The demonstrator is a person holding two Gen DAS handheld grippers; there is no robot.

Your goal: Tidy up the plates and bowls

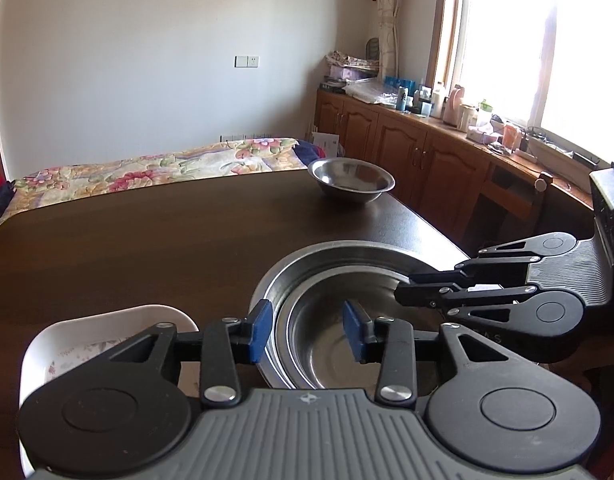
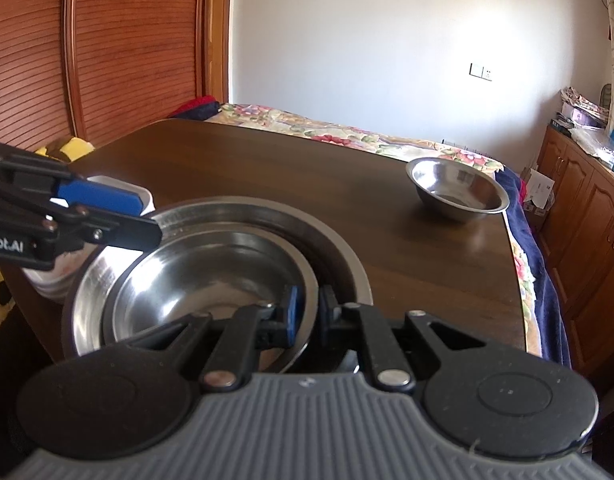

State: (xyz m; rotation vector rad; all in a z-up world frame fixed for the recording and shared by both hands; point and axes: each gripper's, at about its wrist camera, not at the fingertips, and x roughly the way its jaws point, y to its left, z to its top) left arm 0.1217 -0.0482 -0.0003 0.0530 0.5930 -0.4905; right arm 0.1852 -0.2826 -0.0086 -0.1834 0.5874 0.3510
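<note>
A wide steel plate [image 1: 347,250] lies near the table's front edge with a steel bowl [image 1: 339,344] nested in it. My left gripper [image 1: 307,332] is open and straddles their left rims: one blue pad outside the plate, the other inside the bowl. My right gripper [image 2: 309,312] is shut on the near rim of the nested steel bowl [image 2: 211,276], inside the steel plate [image 2: 267,214]. It comes in from the right as the right gripper [image 1: 405,288]. A smaller steel bowl [image 1: 351,180] [image 2: 457,190] stands alone at the far right corner. The left gripper [image 2: 143,216] hangs over the plate's left rim.
A white floral dish [image 1: 107,324] [image 2: 119,190] sits left of the plate. The dark wooden table [image 1: 147,240] ends close on the right. Beyond it are a bed with a floral cover [image 1: 147,164], cluttered wooden cabinets [image 1: 427,160] under the window and a slatted wardrobe [image 2: 107,60].
</note>
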